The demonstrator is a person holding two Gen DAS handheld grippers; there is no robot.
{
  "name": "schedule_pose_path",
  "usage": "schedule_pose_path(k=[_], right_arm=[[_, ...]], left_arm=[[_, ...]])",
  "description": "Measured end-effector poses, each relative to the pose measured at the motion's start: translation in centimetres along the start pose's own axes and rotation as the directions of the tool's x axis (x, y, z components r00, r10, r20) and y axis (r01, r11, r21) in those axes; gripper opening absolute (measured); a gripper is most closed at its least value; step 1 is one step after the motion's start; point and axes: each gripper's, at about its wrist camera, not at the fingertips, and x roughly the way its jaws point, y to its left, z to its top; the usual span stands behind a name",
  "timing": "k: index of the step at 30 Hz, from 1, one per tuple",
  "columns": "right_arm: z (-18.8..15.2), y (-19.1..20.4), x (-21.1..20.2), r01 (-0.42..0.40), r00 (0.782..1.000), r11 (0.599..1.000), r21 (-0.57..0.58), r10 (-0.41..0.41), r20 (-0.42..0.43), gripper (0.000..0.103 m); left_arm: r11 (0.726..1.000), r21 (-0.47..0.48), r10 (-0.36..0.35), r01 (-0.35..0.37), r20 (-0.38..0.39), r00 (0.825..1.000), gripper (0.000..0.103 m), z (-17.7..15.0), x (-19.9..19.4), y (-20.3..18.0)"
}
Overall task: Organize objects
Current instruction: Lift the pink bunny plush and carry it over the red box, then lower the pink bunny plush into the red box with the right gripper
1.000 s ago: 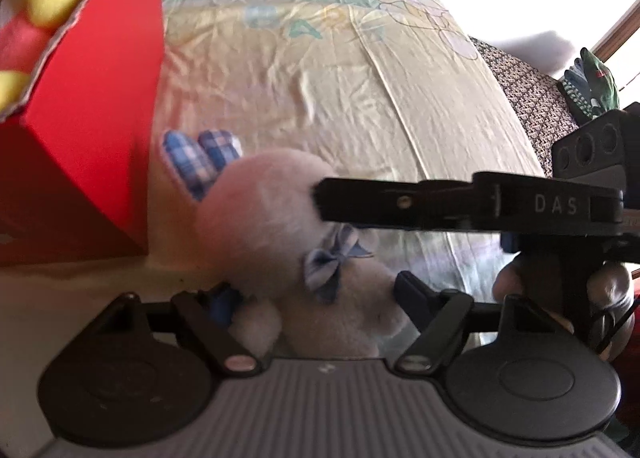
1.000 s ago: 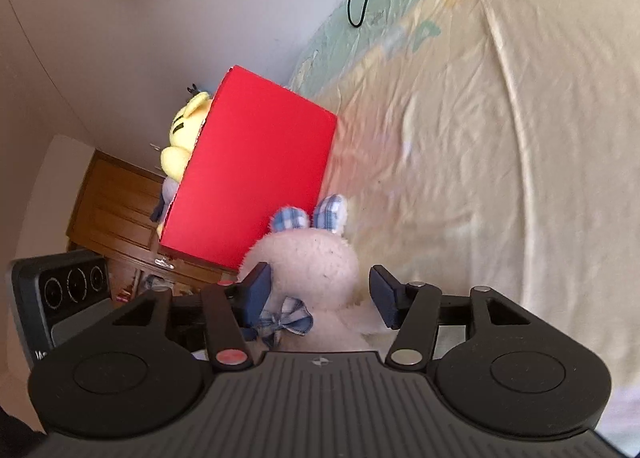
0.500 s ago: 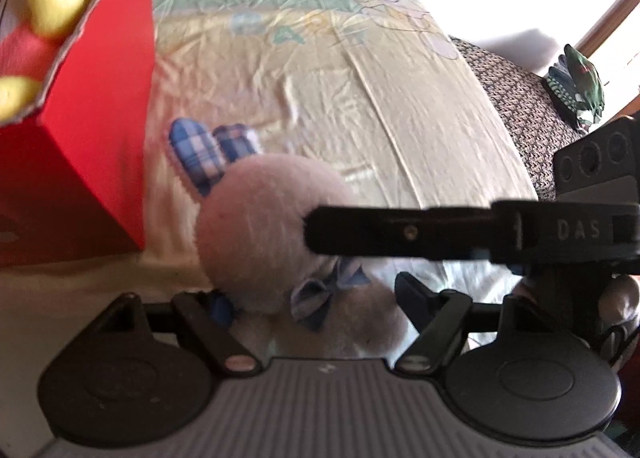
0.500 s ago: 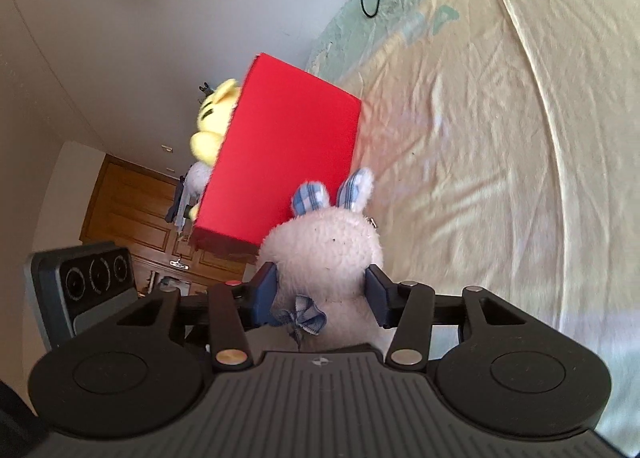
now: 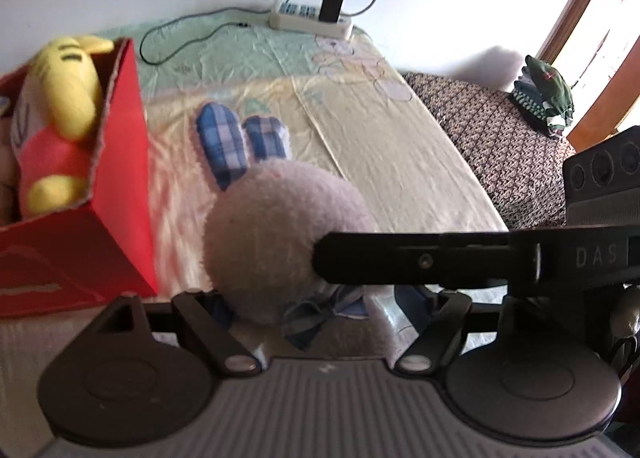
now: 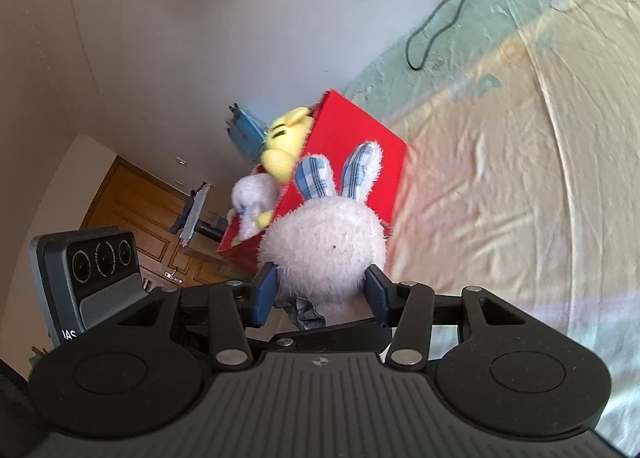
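A yellow bed sheet is spread out under a white wall. A red box is seen at nine o'clock, with a yellow plush toy tucked inside. The fluffy bunny is pinched around the head by the right gripper. The left gripper is spread wide beside the bunny's body.

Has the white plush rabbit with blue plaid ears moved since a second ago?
Yes. The white plush rabbit, clamped in the right tongs, has risen toward the red cardboard box; its ears now overlap the box's side.
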Motion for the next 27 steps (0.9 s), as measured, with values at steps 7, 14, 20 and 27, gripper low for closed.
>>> schedule_pose_path(k=[7,14,20,27], right_arm=[[-0.3,3.5,0.3,0.021,0.998,0.997,-0.074,-0.017,0.054,0.051],[-1.3,7.4,2.4,0.059,0.989,0.993,-0.102,-0.044,0.141,0.051],[-1.9,11.2,5.8,0.100,0.978,0.984,-0.147,-0.069,0.198,0.051],[-1.7,14.6,9.9,0.148,0.961,0.968,-0.205,-0.092,0.260,0.051]], left_arm=[[0.999,0.036,-0.030,0.028,0.065,0.997,0.077,0.0,-2.8,1.3],[0.993,0.103,-0.075,0.064,0.103,0.992,0.077,0.3,-6.2,4.8],[0.987,0.137,-0.097,0.079,0.131,0.987,0.078,0.4,-9.0,9.2],[0.984,0.164,-0.102,0.074,0.165,0.981,0.079,1.6,-11.1,13.6]])
